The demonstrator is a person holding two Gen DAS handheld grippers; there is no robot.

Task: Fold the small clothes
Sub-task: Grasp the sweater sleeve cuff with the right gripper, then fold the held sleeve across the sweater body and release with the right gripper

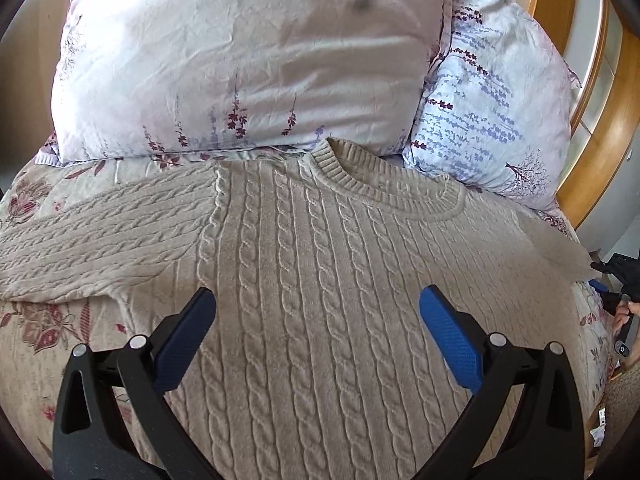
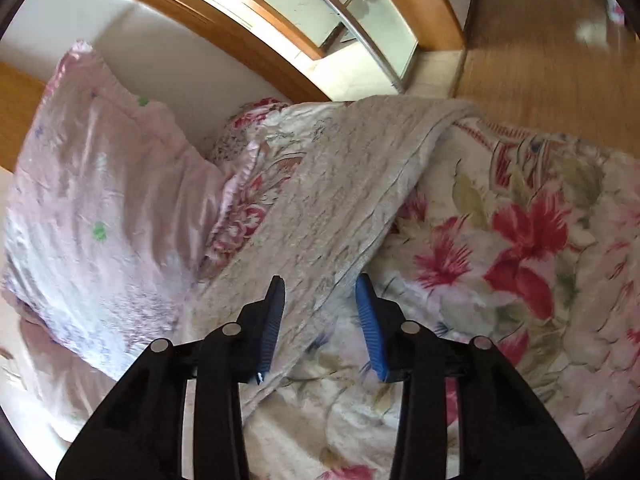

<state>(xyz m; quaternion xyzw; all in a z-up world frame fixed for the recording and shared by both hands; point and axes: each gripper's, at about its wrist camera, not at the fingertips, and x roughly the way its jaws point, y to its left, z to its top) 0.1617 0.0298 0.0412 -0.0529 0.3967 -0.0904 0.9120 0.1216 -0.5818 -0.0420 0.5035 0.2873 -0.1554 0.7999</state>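
A beige cable-knit sweater lies flat, front up, on a floral bedspread, its collar toward the pillows. Its left sleeve stretches out to the left. My left gripper is open and empty, hovering over the sweater's chest. In the right wrist view the sweater's right sleeve runs away across the bedspread. My right gripper is open, its fingers standing either side of the sleeve's near part, not closed on it. The right gripper shows in the left wrist view at the far right edge.
Two floral pillows lie beyond the collar against a wooden headboard. The pink pillow sits left of the sleeve. A wooden floor and a glass-fronted cabinet lie past the bed.
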